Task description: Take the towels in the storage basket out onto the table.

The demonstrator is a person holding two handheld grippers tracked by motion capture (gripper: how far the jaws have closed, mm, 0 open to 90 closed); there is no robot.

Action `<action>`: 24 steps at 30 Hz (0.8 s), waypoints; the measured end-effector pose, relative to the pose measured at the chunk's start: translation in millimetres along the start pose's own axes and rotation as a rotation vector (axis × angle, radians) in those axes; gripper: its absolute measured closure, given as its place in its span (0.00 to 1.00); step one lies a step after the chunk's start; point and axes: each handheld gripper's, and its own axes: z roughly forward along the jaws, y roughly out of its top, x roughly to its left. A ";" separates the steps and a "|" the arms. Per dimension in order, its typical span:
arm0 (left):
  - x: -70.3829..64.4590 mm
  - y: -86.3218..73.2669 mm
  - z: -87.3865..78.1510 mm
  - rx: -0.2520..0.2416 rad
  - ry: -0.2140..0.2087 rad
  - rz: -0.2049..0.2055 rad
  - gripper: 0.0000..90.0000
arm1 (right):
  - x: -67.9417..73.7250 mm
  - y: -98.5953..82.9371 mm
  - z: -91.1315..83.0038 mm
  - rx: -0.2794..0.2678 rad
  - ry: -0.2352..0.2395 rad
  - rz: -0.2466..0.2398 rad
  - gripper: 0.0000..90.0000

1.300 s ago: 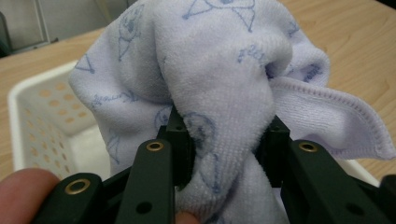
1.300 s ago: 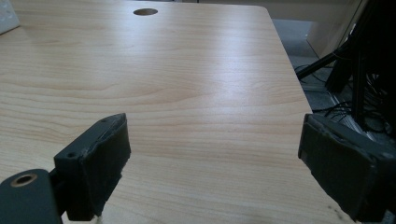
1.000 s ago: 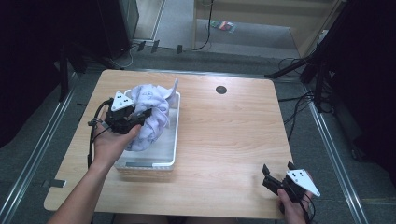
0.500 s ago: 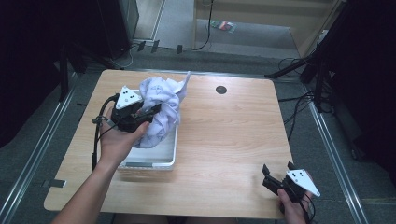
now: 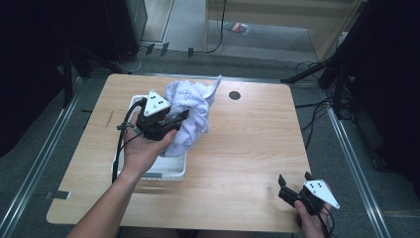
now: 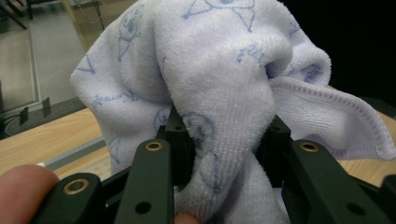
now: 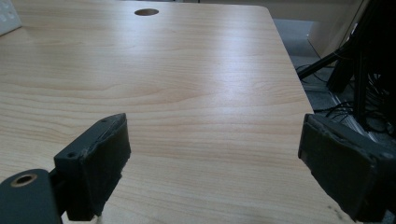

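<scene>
Your left gripper (image 5: 174, 122) is clenched on the towel (image 5: 190, 111), w/ a thick fold of the cloth pinched between both jaws; in the left gripper view the towel (image 6: 219, 93) bulges up and over the jaw tips and one hemmed edge trails off to the right. From above, the towel hangs bunched from that gripper over the far end of the white bin (image 5: 171, 168), lifted off it, w/ a corner sticking up toward the far table edge. Your right gripper (image 5: 293, 188) sits released near the front right corner of the table (image 5: 257, 134), jaws spread wide w/ bare wood between them, well apart from the towel. Count: 1 towel, 1 bin, 2 grippers, 1 round cable hole (image 5: 235, 95) near the far edge. Bin lies on the left half, its near end not far from the front edge. Whole right half of the tabletop btw the bin and your right gripper is bare wood, so that's your open room. Beyond the right edge there are cables (image 5: 317, 106) on the floor; metal rails run along both sides of the table.
</scene>
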 end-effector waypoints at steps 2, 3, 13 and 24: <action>-3.7 0.3 3.1 -0.001 -0.010 -0.007 0.72 | 0.0 0.0 0.0 0.000 -0.001 -0.002 0.10; -7.8 0.0 6.7 0.000 -0.019 -0.005 0.72 | -0.2 0.0 0.0 -0.001 0.000 -0.001 0.10; -28.9 -2.6 25.1 0.021 -0.066 -0.002 0.72 | -0.8 0.0 0.1 -0.002 0.001 -0.002 0.10; -55.5 -1.5 45.2 0.038 -0.119 0.011 0.72 | -1.1 -0.1 0.0 -0.005 0.004 0.000 0.10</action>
